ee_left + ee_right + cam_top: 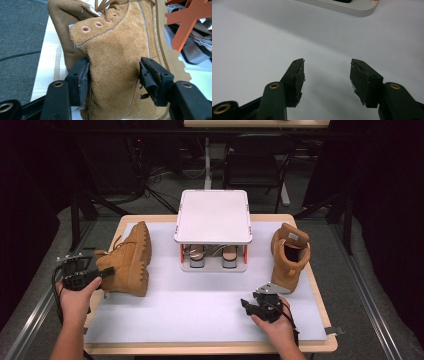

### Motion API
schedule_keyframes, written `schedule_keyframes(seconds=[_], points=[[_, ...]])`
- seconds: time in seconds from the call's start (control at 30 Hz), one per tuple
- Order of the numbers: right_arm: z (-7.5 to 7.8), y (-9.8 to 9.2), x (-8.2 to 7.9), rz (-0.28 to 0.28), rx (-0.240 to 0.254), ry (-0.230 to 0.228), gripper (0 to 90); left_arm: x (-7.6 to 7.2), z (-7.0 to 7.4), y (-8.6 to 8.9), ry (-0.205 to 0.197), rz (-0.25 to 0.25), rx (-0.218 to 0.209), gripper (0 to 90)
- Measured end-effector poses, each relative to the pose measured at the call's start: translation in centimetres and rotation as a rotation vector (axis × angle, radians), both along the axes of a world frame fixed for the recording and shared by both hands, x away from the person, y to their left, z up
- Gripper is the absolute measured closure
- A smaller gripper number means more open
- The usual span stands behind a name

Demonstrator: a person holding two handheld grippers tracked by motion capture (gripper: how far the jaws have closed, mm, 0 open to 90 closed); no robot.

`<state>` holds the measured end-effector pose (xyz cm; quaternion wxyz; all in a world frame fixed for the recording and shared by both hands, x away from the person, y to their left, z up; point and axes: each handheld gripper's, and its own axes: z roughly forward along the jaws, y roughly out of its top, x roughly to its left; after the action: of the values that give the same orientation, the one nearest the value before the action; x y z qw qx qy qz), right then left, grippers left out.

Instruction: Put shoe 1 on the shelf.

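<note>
A tan suede boot (127, 257) lies on its side at the left of the white mat, sole toward the middle. My left gripper (106, 271) is at its heel end. In the left gripper view both pads (83, 80) press against the suede of the boot (115, 50) at the heel, so my left gripper (113, 75) is shut on it. A second tan boot (289, 255) stands upright at the right. My right gripper (245, 304) rests low over the mat in front of that boot. Its jaws stand wide apart, and between them my right gripper (327, 75) holds nothing.
A white shoe rack (213, 217) with orange legs stands at the back middle, a pair of sandals (197, 254) on its lower shelf. Its orange leg (186, 22) shows beyond the held boot. The white mat (200, 315) covers the wooden table; a chair stands behind.
</note>
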<state>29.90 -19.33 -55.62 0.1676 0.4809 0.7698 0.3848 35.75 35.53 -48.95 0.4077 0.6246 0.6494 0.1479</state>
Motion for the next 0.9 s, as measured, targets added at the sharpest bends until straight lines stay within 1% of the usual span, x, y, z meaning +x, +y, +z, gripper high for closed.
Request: schedule_keyframes(seconds=[0.07, 0.3, 0.4, 0.5, 0.63, 0.7, 0.9], points=[[0.0, 0.0, 0.0, 0.000, 0.001, 0.000, 44.9, 0.0, 0.1, 0.0, -0.003, 0.000, -0.008, 44.8], [0.0, 0.0, 0.0, 0.001, 0.007, -0.004, 44.7, -0.1, 0.5, -0.3, -0.008, -0.002, -0.007, 47.3], [0.0, 0.0, 0.0, 0.002, 0.002, 0.001, 44.7, -0.1, 0.8, -0.4, -0.023, -0.007, -0.007, 48.9], [0.0, 0.0, 0.0, 0.001, 0.007, -0.004, 44.7, -0.2, 1.1, -0.6, -0.032, -0.017, -0.007, 51.1], [0.0, 0.0, 0.0, 0.002, 0.007, -0.004, 44.5, -0.3, 1.5, -0.9, -0.050, -0.026, -0.021, 53.8], [0.0, 0.0, 0.0, 0.001, -0.001, 0.000, 44.4, -0.3, 1.6, -1.0, -0.057, -0.032, -0.022, 54.8], [0.0, 0.0, -0.1, 0.001, 0.001, -0.001, 44.2, -0.1, 1.9, -1.6, -0.074, -0.039, -0.023, 56.0]])
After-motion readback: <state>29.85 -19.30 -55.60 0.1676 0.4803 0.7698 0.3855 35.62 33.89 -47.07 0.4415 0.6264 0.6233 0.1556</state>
